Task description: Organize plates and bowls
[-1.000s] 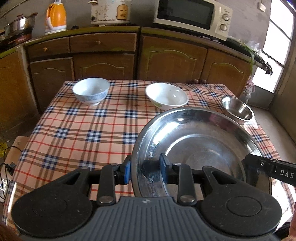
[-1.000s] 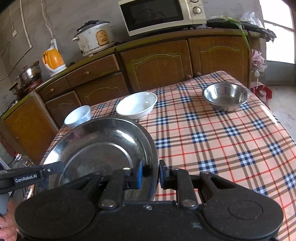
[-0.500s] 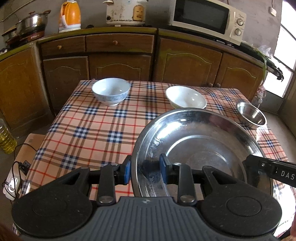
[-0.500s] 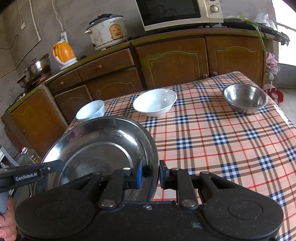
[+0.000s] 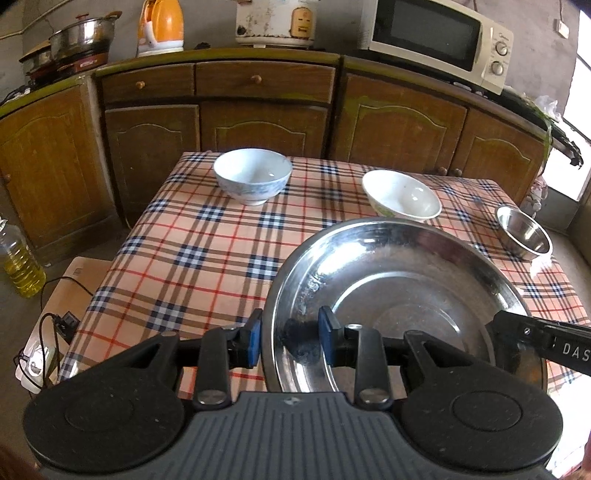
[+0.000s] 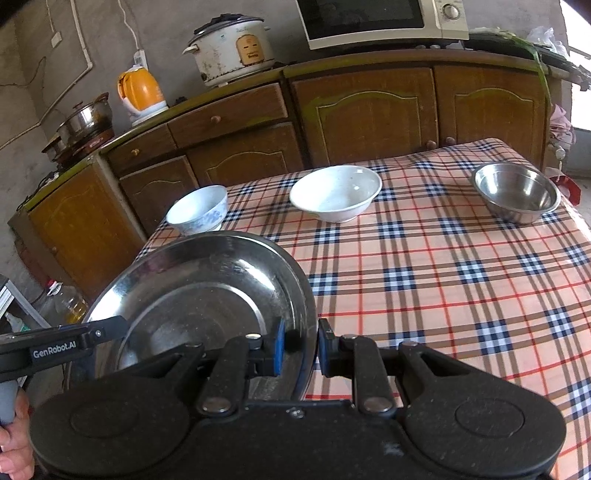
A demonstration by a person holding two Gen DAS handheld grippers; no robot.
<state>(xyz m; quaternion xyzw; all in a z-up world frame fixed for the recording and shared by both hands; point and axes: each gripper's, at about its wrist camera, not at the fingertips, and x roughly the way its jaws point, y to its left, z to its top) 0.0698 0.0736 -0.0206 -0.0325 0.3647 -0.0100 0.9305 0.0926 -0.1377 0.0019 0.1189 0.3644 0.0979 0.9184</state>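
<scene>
You hold the big steel plate [image 5: 402, 295] between both grippers, lifted over the near part of the checked tablecloth [image 5: 192, 254]. Your left gripper [image 5: 290, 338] is clenched on the plate's rim at about 9 o'clock — one blue pad outside the rim, the other inside the dish. Your right gripper [image 6: 298, 345] grips the opposite rim at about 3 o'clock, jaws pinched tight on the thin edge; in the right wrist view the plate [image 6: 199, 295] tilts up to the left. Each view shows the other gripper's finger reaching in at the far rim. On the table beyond the plate: a blue-patterned white bowl [image 5: 253, 175] at 11 o'clock, a wider white bowl [image 5: 402, 195] at 12 — just past the plate's far edge — and a small steel bowl [image 5: 523, 232] at 2 near the table's right edge. All three stand upright and well apart. Behind the table are wooden cabinets [image 5: 258, 107] with a microwave [image 5: 439, 40], a rice cooker [image 5: 275, 22] and an orange kettle [image 5: 160, 26] on top.
</scene>
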